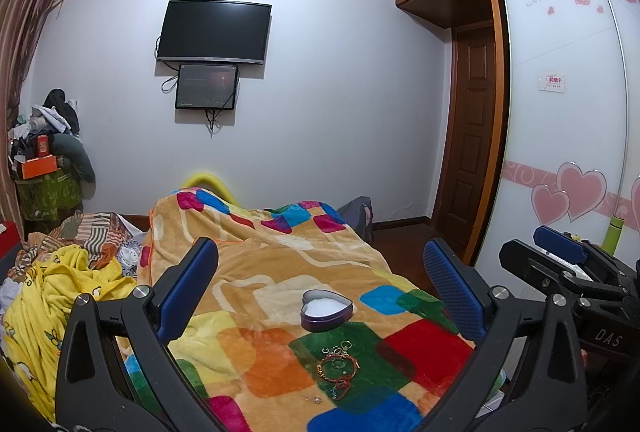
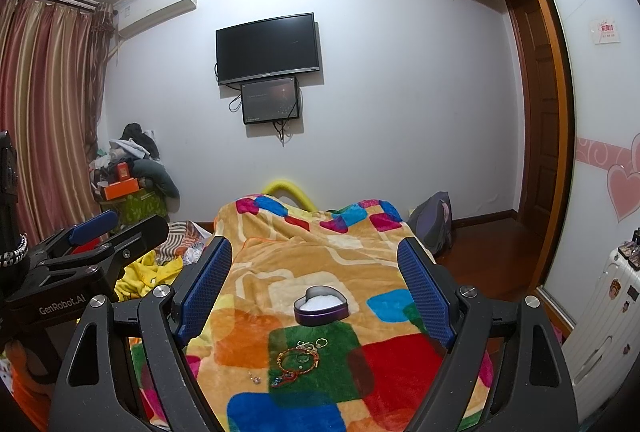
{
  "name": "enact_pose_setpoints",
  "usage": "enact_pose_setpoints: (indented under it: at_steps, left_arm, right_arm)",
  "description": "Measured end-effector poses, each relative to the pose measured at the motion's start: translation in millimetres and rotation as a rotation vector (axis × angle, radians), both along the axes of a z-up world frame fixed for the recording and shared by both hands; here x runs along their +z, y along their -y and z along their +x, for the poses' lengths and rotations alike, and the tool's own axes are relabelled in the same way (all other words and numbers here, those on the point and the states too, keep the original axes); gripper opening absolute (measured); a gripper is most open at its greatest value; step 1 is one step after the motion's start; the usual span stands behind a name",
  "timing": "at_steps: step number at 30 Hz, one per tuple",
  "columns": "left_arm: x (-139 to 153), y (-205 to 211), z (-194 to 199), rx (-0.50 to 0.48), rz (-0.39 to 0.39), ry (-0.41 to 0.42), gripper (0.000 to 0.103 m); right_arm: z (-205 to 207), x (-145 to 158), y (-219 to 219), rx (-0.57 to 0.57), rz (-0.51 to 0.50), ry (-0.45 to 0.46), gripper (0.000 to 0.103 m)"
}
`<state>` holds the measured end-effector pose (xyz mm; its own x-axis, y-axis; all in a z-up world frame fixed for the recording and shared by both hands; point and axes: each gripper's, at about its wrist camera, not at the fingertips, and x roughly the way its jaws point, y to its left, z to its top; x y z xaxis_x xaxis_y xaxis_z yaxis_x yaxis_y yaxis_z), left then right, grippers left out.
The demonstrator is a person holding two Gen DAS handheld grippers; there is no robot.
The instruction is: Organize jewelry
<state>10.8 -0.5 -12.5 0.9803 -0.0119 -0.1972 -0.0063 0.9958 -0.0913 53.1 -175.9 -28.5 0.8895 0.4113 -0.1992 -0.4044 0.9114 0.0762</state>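
Observation:
A purple heart-shaped tin [image 1: 326, 310] with a white lining sits open on the colourful blanket; it also shows in the right wrist view [image 2: 321, 305]. Just in front of it, on a green patch, lies a small pile of jewelry [image 1: 338, 364]: a red beaded bracelet, rings and a small pendant, also seen in the right wrist view [image 2: 300, 358]. My left gripper [image 1: 320, 284] is open and empty, held above and short of the tin. My right gripper [image 2: 316, 280] is open and empty, likewise above the blanket. Each gripper shows at the edge of the other's view.
The blanket [image 1: 260, 272] covers the bed. Crumpled yellow bedding [image 1: 48, 304] lies at the left. A backpack [image 2: 436, 224] sits on the floor past the bed's right side. A white suitcase [image 2: 604, 316] stands at the right by the wardrobe.

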Motion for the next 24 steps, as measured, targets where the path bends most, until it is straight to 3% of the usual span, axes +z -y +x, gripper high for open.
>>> enact_pose_setpoints:
  at_steps: [24]
  left_arm:
    - [-5.3, 2.1, 2.2, -0.002, 0.002, -0.002, 0.103]
  right_arm:
    - [-0.1, 0.6, 0.8, 0.000, 0.002, -0.004, 0.082]
